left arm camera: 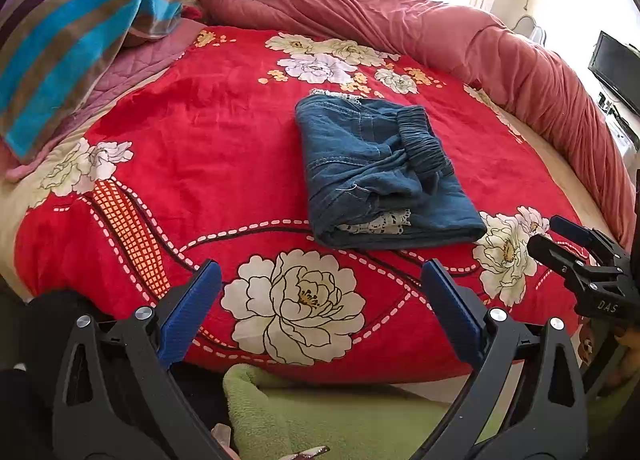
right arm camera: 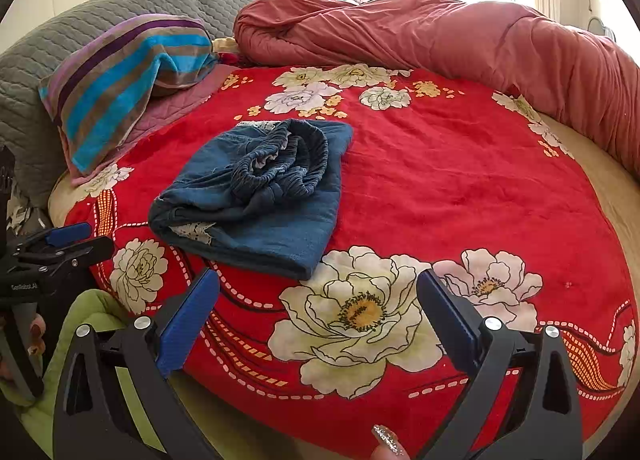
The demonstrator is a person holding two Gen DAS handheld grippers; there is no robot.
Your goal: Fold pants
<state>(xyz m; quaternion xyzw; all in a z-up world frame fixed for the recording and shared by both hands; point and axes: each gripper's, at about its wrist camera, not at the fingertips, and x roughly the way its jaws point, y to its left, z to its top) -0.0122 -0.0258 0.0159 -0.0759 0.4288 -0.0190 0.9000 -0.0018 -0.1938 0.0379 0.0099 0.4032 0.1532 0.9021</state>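
Note:
Blue denim pants (left arm camera: 376, 172) lie folded into a compact bundle on the red floral blanket (left arm camera: 208, 148), elastic waistband on top and white lace trim showing at the near fold. They also show in the right wrist view (right arm camera: 260, 192). My left gripper (left arm camera: 320, 280) is open and empty, held back above the blanket's near edge, short of the pants. My right gripper (right arm camera: 318, 292) is open and empty, near the front edge, to the right of the pants. The right gripper also shows at the right in the left wrist view (left arm camera: 560, 236); the left gripper shows at the left in the right wrist view (right arm camera: 84, 240).
A rolled pink-red duvet (left arm camera: 400, 20) runs along the back and right of the bed. A striped towel over a pillow (right arm camera: 124, 80) lies at the back left, against a grey quilted headboard (right arm camera: 120, 8). A green towel (left arm camera: 320, 412) is below the bed's front edge.

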